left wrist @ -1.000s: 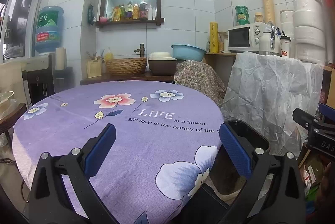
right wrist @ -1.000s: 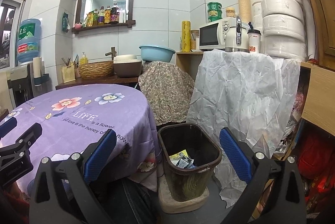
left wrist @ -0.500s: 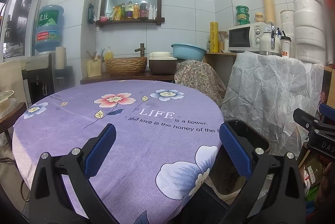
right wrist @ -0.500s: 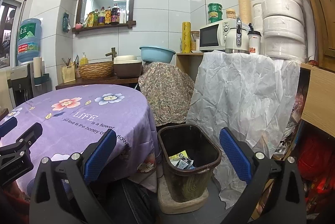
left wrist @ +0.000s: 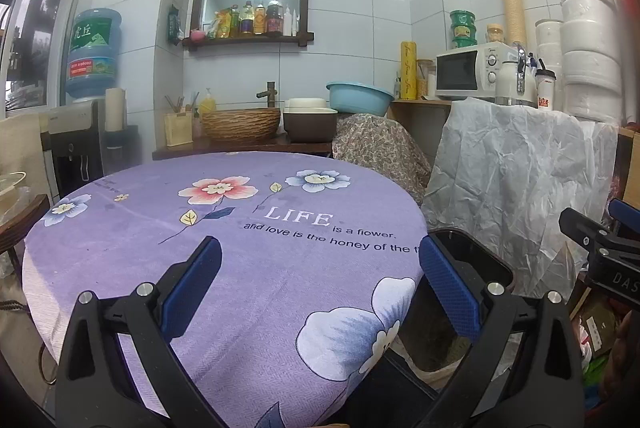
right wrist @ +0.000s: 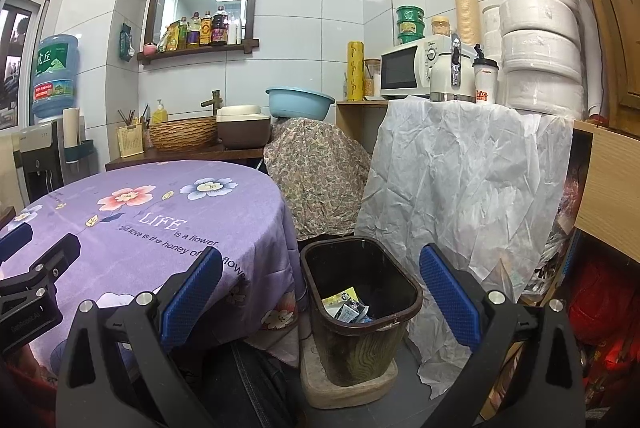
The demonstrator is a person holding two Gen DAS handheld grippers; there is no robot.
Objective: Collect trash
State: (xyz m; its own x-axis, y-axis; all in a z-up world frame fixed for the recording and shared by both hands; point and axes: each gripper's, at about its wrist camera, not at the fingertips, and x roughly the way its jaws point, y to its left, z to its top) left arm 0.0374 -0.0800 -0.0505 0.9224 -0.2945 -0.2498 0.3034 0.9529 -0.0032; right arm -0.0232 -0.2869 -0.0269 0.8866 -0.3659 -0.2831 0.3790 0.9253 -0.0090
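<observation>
Two grippers are seen, each with its blue-padded jaws spread wide apart and nothing held between them. The left gripper (left wrist: 320, 280) is held over the near part of a round table (left wrist: 132, 240) covered by a purple cloth with printed flowers and lettering. The right gripper (right wrist: 320, 284) is held above the floor beside the table, with the bin (right wrist: 360, 312) framed between its fingers — a dark bin with a brown rim, set upright on a pale slab (right wrist: 348, 388) just off the hanging edge of the cloth. The trash (right wrist: 346, 306) is found inside the bin: a few crumpled wrappers, yellow, white and dark, lying at the bottom. The bin's rim (left wrist: 476, 256) is also partly seen in the left view, behind the right finger. A crinkled white sheet (right wrist: 464, 180) is draped over a stand just behind the bin, with a microwave (right wrist: 408, 70) on the shelf above — and a patterned cloth (right wrist: 316, 176) is heaped between the stand and the table
</observation>
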